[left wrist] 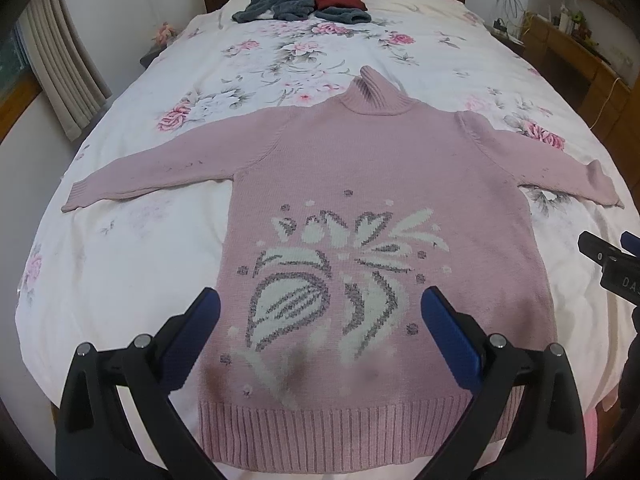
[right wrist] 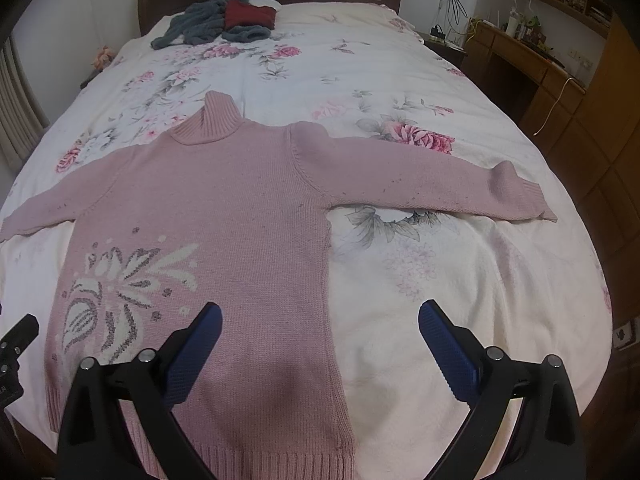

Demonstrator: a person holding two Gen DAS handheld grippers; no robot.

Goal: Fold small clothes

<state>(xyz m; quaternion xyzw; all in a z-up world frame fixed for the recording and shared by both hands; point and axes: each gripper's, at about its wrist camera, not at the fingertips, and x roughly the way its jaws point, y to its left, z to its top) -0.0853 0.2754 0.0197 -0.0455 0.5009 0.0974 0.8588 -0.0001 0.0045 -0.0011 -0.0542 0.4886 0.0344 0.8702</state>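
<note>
A pink knitted turtleneck sweater [left wrist: 360, 168] [right wrist: 224, 208] lies flat on the bed, face up, sleeves spread to both sides, with a white and grey leaf pattern low on its front. My left gripper [left wrist: 320, 312] hovers open above the hem area, nothing between its blue-padded fingers. My right gripper [right wrist: 320, 324] hangs open over the sweater's right side edge, also holding nothing. The right gripper's black body [left wrist: 612, 264] shows at the right edge of the left wrist view.
The bed has a white floral cover [left wrist: 304, 56] [right wrist: 440, 280]. A pile of grey and dark red clothes [left wrist: 308, 0] [right wrist: 224, 20] lies near the wooden headboard. Curtains [left wrist: 60, 68] hang on the left; a wooden desk [right wrist: 540, 64] stands to the right.
</note>
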